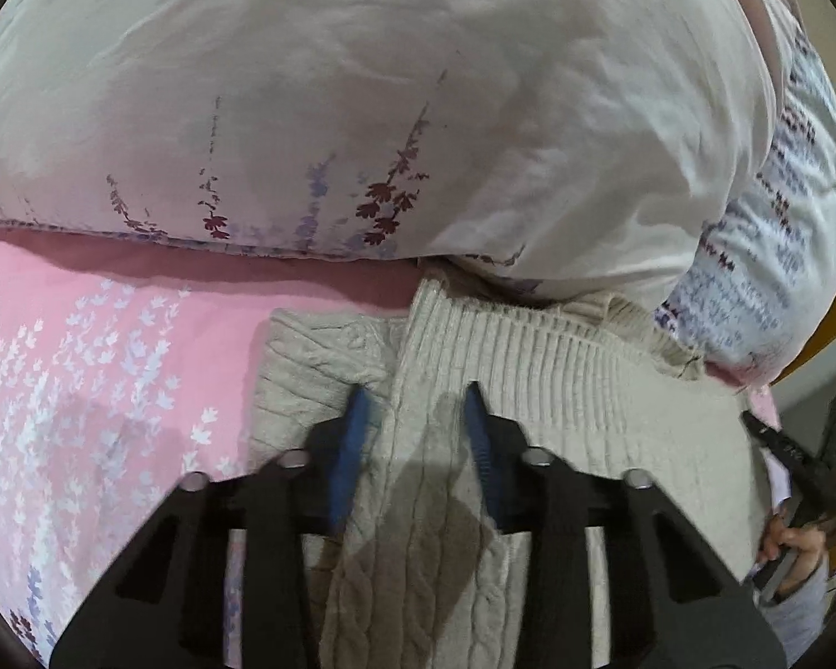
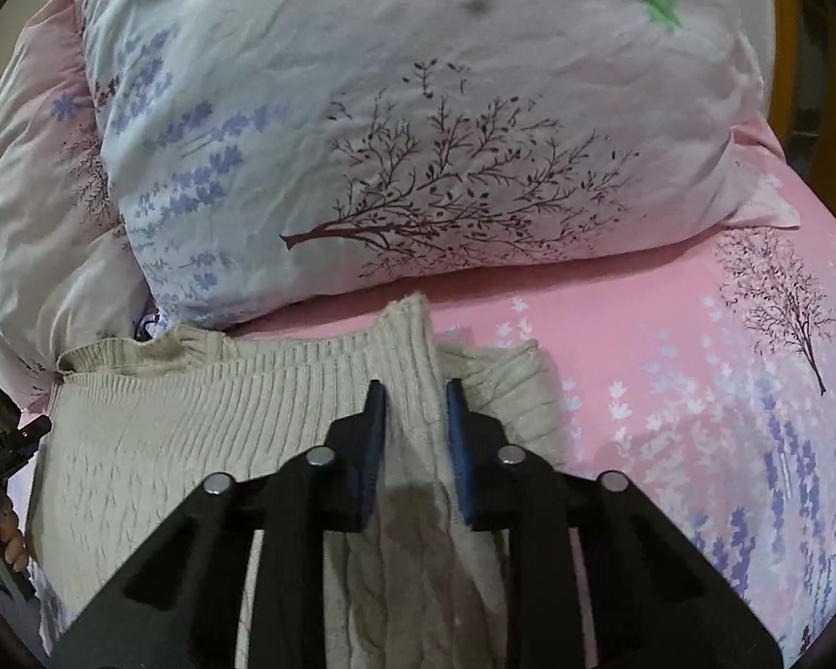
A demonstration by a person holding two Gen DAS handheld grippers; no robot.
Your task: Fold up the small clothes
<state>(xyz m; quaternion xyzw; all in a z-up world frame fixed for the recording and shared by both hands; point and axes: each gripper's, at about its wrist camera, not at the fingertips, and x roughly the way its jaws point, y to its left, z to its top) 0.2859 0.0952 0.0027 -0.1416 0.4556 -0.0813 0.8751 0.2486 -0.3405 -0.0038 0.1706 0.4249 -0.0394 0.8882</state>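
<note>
A cream cable-knit sweater (image 1: 529, 390) lies flat on the pink bed sheet (image 1: 83, 368), its ribbed hem toward the pillows. My left gripper (image 1: 418, 398) is open, its blue-padded fingers low over the sweater's left folded edge, one on each side of a raised fold. The sweater also shows in the right wrist view (image 2: 195, 423). My right gripper (image 2: 415, 390) is open, its fingers straddling the raised fold at the sweater's right side. Whether either gripper touches the knit I cannot tell.
A large white floral pillow (image 1: 334, 100) lies just behind the sweater, and a second one with a tree print (image 2: 418, 139) lies beside it. The pink sheet (image 2: 696, 390) extends to the right. The other gripper and a hand (image 1: 791, 502) show at the right edge.
</note>
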